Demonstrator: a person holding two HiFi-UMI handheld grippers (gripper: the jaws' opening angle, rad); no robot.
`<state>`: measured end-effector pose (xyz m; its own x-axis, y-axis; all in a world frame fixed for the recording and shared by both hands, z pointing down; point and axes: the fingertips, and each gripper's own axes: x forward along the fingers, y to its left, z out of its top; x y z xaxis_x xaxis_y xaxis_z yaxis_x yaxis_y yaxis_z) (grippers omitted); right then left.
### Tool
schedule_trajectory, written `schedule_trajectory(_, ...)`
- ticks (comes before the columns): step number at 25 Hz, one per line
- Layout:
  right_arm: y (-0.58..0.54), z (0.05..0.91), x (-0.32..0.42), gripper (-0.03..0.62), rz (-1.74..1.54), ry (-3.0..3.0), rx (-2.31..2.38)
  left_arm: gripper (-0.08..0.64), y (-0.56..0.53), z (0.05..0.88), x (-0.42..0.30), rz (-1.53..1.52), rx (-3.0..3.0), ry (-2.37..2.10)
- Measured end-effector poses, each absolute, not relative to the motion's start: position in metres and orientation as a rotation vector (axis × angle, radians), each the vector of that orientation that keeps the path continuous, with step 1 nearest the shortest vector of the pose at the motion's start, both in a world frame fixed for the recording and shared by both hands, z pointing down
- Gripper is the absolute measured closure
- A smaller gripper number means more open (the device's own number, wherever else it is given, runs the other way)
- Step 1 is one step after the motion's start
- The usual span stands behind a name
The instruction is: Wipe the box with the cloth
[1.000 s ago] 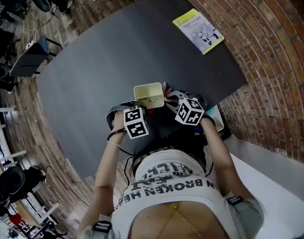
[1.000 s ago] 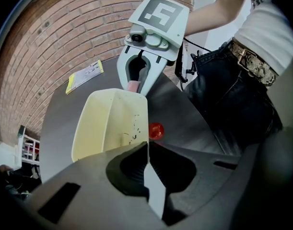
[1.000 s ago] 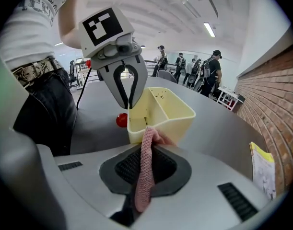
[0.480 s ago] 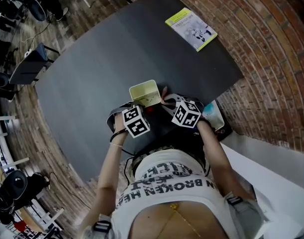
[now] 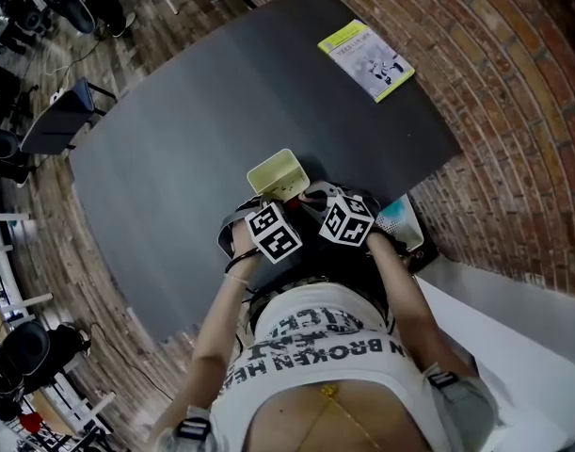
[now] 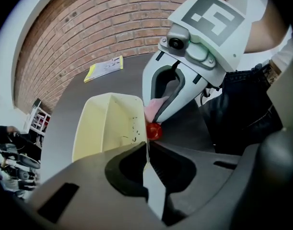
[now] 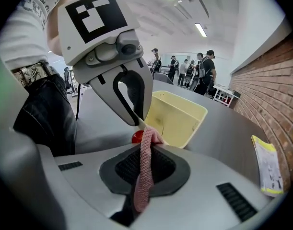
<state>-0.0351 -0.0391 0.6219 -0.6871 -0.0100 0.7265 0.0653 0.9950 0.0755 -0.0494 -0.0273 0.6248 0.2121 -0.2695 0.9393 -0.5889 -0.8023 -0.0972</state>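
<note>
the left gripper (image 6: 147,150) is rolled over compared with a second ago, and the box (image 5: 276,170) has turned with it: in the head view its open top now sits skewed on the table (image 5: 193,111), one corner swung round toward the person. neither hand has really travelled; it is a twist in place.

the left gripper's jaws are pinched almost together on the thin near wall of the pale yellow box, whose edge runs straight up between the pads. the right gripper (image 7: 144,143) is clamped on the pink cloth (image 7: 145,171), a folded strip standing out past its tips. its end lies just beside the box's near corner, though whether it already presses on the wall is hard to tell from here. a small red thing (image 6: 154,131) lies at the foot of that corner, and a booklet (image 5: 365,59) lies well apart at the table's far edge.

the turn seems meant to present a fresh face of the box to the cloth, so wiping looks under way or about to resume, with the left grip steadying the box.
</note>
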Motion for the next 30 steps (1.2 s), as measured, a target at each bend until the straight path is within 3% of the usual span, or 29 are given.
schedule_trajectory(18, -0.050, 0.588, -0.024, 0.575, -0.129, -2.404, -0.002, 0.536, -0.024, 0.595, -0.061, 1.499, 2.267, -1.010)
schedule_trajectory(30, -0.050, 0.539, -0.032, 0.575, -0.141, -2.563, 0.020, 0.539, -0.025, 0.549, -0.068, 0.917, 2.348, -1.357)
